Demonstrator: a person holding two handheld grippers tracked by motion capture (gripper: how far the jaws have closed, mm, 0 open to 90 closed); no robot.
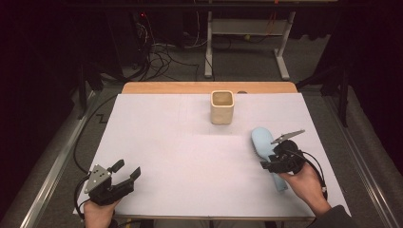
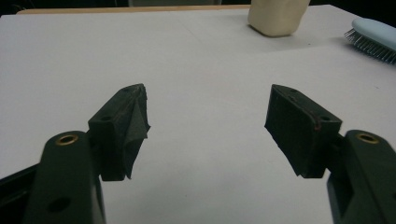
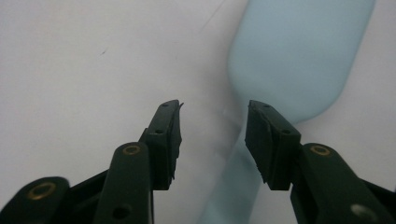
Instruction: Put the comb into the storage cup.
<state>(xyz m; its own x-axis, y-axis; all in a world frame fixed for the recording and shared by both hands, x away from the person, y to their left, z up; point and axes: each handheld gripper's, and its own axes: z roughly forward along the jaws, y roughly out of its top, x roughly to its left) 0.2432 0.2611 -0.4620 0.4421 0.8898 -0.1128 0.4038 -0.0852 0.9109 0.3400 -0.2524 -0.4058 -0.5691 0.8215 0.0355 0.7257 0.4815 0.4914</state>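
Right gripper view: right gripper [image 3: 212, 140] jaws parted, astride hairbrush [image 3: 299, 60] handle, pads clear; left gripper [image 2: 208, 126] wide, empty.

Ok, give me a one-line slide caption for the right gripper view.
Right gripper, jaws open, poised above the handle of a light blue hairbrush lying on the white table.

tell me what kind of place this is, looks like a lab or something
Probably a lab or recording workspace, not a home: a white table set up for handling trials, tangled cables on the grey floor behind it, a metal bench frame, and dark surroundings. A person's hands hold grippers at its near edge.
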